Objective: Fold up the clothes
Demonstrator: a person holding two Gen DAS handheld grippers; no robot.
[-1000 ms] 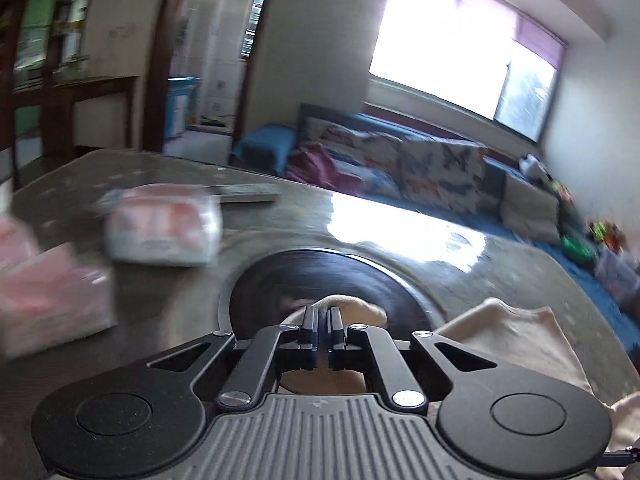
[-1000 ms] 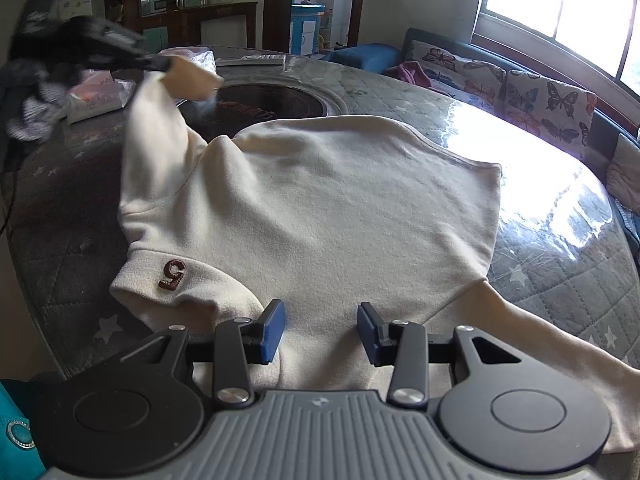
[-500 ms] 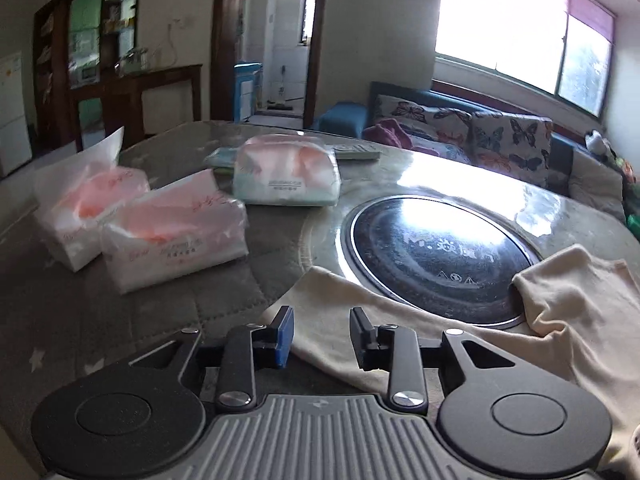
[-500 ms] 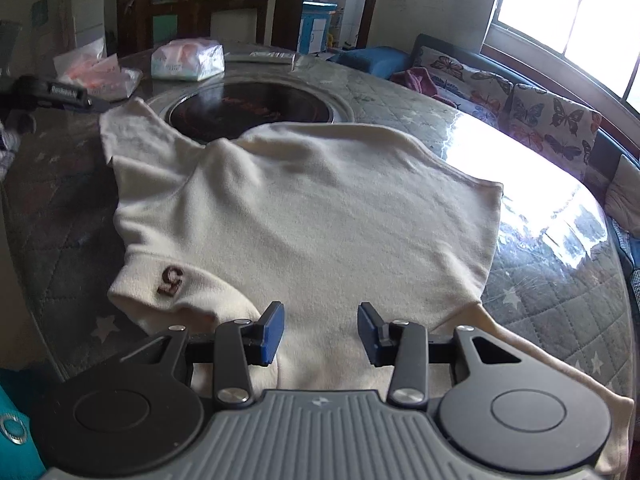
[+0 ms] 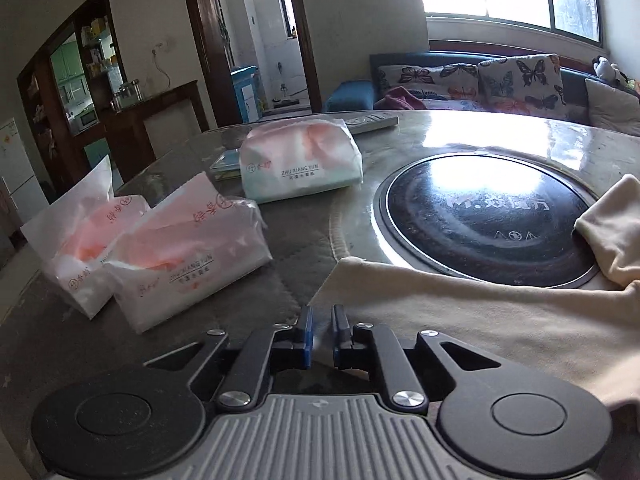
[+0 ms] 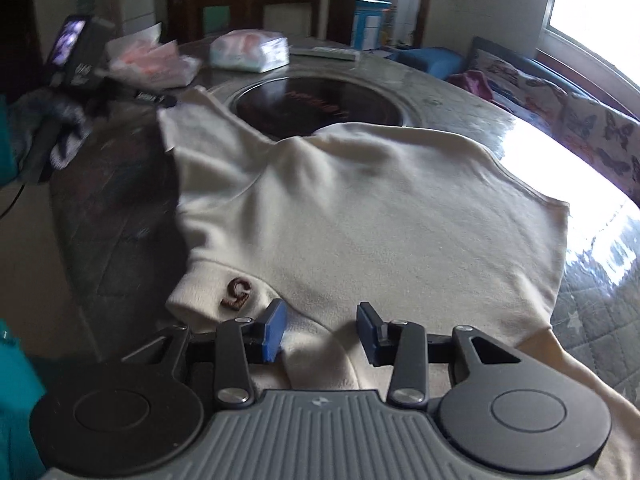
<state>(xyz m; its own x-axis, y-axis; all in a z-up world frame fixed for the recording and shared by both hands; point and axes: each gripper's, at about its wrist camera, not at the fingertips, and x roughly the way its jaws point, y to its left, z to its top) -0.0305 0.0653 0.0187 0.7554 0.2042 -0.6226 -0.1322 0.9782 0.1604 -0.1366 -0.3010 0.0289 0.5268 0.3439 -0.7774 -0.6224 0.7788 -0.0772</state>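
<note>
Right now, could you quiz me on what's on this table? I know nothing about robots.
1. True or false: the right hand-held gripper is shut on the sweater.
2. How many tissue packs lie on the table?
3. The sweater's far edge partly covers which? A dark round plate, B a laptop, C a chair.

Key: 1 false, its jaws stand wide apart above the cloth. 2 three. 3 A.
</note>
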